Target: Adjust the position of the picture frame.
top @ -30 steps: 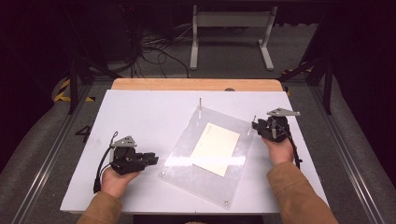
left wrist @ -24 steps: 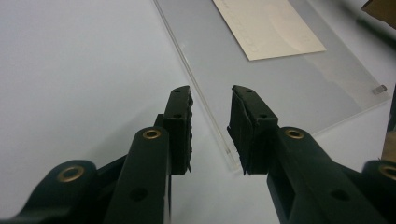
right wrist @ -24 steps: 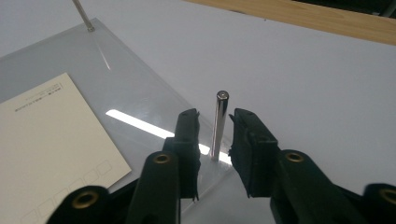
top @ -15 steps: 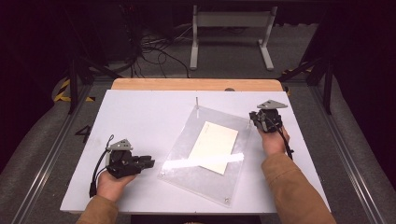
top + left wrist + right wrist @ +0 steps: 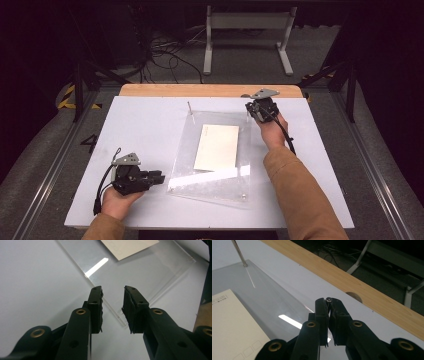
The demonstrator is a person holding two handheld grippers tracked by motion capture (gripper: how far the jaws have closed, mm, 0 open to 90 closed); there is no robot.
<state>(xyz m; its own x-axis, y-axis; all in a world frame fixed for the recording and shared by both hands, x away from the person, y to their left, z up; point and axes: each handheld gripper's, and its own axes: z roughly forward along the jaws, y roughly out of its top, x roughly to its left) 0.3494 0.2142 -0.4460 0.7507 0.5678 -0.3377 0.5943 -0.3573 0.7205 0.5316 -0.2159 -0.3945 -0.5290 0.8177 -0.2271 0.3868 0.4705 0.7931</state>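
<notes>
Firstly, metal pin (image 5: 328, 299): a small round-headed piece caught right at the tips of the right gripper (image 5: 328, 302); only its top end shows, and the rest is hidden between the pads.
Pin's place: at about 1 o'clock of the clear acrylic plate (image 5: 220, 185), over that plate's far right corner in the high view; whether its lower end touches the plate cannot be told.
Right fingers: pressed together on the pin, with no gap showing beyond the pin's own width.
Right hand (image 5: 272, 131): reaches in from 5 o'clock, with a brown sleeve (image 5: 300, 195) behind it.
Acrylic plate: lies flat in the middle of the white table (image 5: 140, 130), turned slightly off square, with a bright streak of reflected light near its front edge.
Paper sheet (image 5: 216, 147): a cream rectangle at the plate's centre, well apart from both grippers.
Upright post (image 5: 190, 108): a thin metal rod standing at the plate's 11 o'clock corner, well apart from the gripped pin.
Left gripper (image 5: 113, 293): low over the table at 8 o'clock of the plate, pointing toward 3 o'clock.
Left fingers: parted by a moderate gap and holding nothing; the plate's near corner lies on the table just below that gap, not touched by the pads.
Wooden strip (image 5: 200, 90): runs along the table's far edge at 12 o'clock, just beyond the right gripper.
</notes>
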